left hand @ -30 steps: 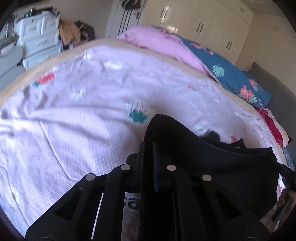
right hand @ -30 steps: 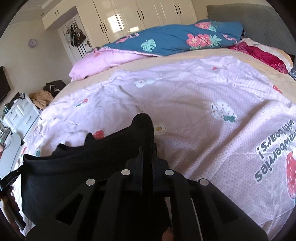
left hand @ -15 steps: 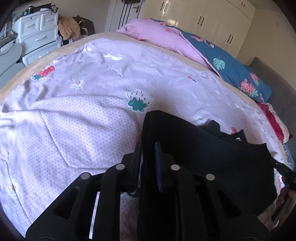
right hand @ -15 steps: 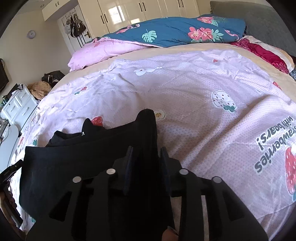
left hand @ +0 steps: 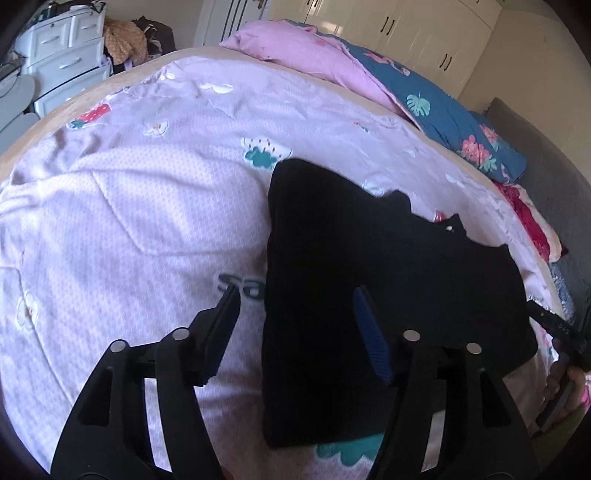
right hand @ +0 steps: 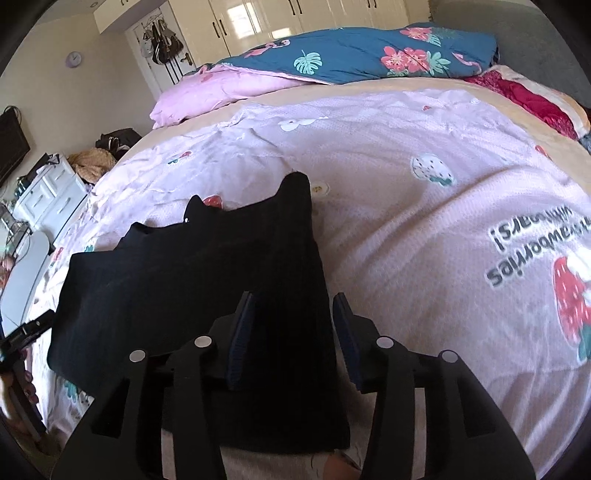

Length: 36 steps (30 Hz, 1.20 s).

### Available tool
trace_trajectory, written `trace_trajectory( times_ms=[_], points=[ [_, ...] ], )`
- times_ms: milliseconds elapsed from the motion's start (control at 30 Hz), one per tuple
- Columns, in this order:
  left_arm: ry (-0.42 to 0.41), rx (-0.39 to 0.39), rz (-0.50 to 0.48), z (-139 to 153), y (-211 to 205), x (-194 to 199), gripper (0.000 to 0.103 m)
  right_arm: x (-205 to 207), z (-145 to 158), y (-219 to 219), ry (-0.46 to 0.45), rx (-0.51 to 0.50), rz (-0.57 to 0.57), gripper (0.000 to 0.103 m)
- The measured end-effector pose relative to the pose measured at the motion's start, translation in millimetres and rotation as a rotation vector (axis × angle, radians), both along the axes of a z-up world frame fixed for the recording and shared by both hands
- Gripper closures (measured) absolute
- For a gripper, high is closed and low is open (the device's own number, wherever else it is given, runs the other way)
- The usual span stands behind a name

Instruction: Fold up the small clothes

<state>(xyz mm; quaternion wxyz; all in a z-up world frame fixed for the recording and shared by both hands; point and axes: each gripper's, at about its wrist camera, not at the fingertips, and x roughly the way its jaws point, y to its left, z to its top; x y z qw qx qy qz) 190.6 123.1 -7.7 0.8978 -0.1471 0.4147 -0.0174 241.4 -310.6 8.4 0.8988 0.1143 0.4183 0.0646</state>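
Note:
A black garment (left hand: 369, 280) lies flat on the pink printed bedspread (left hand: 129, 206); it also shows in the right wrist view (right hand: 207, 280). My left gripper (left hand: 295, 306) is open over the garment's left edge, its jaws wide apart and holding nothing. My right gripper (right hand: 291, 314) is open over the garment's right edge, one finger on either side of that edge. The other gripper shows at the far edge of each view, beyond the cloth.
A pink pillow (left hand: 306, 55) and a blue floral quilt (right hand: 362, 51) lie at the head of the bed. A red blanket (right hand: 524, 96) is at the right side. White drawers (left hand: 62, 59) and wardrobes (right hand: 277, 22) stand beyond the bed.
Both grippers were shut on the black garment and holding it up; now both have opened and the garment lies flat on the bedspread.

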Motion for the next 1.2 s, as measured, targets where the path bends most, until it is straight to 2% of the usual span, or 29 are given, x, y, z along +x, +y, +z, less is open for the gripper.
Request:
trace_trajectory(
  times_ms=[133,300,333,367,400,433,633,800,933,1000,1067,1200],
  points=[
    [0.028,-0.021,-0.011,-7.9,-3.4,-5.8,0.04,-11.8,-7.7,-1.9,0.029,-0.011,0.004,0.057],
    [0.045,-0.006,-0.006,-13.9,-7.0,-14.4,0.041,-23.3,-13.8,2.0,0.038,-0.071,-0.008,0.058],
    [0.047,-0.009,-0.005,-14.7,-6.4,-15.8,0.055,-24.6,-14.9,2.9,0.039,-0.077,-0.004,0.066],
    [0.048,-0.02,-0.008,-15.7,-6.1,-17.4,0.069,-24.7,-16.4,2.9,0.043,-0.071,0.005,0.085],
    [0.049,-0.026,-0.01,-16.1,-6.3,-18.9,0.091,-24.5,-17.8,2.2,0.049,-0.058,0.007,0.094],
    [0.05,-0.02,-0.01,-15.8,-7.1,-20.4,0.098,-25.2,-17.5,0.6,0.049,-0.055,-0.005,0.096],
    [0.04,0.06,-0.008,-12.0,-12.4,-35.1,0.099,-39.5,-8.8,-10.5,0.017,-0.015,-0.039,0.096],
    [0.06,0.079,-0.012,-17.4,-15.1,-37.6,0.098,-37.5,-23.3,-9.7,0.067,-0.045,-0.054,0.094],
    [0.063,0.119,-0.017,-17.5,-21.4,-42.1,0.097,-39.9,-22.6,-10.5,0.053,-0.091,-0.086,0.074],
    [0.061,0.131,-0.017,-16.2,-23.4,-44.2,0.097,-41.6,-23.8,-11.6,0.051,-0.086,-0.094,0.073],
    [0.057,0.142,-0.017,-14.9,-25.3,-46.1,0.096,-45.1,-22.6,-12.4,0.042,-0.079,-0.103,0.062],
    [0.056,0.157,-0.019,-14.5,-27.2,-50.7,0.094,-52.2,-20.0,-9.8,0.018,-0.123,-0.111,0.058]
  ],
)
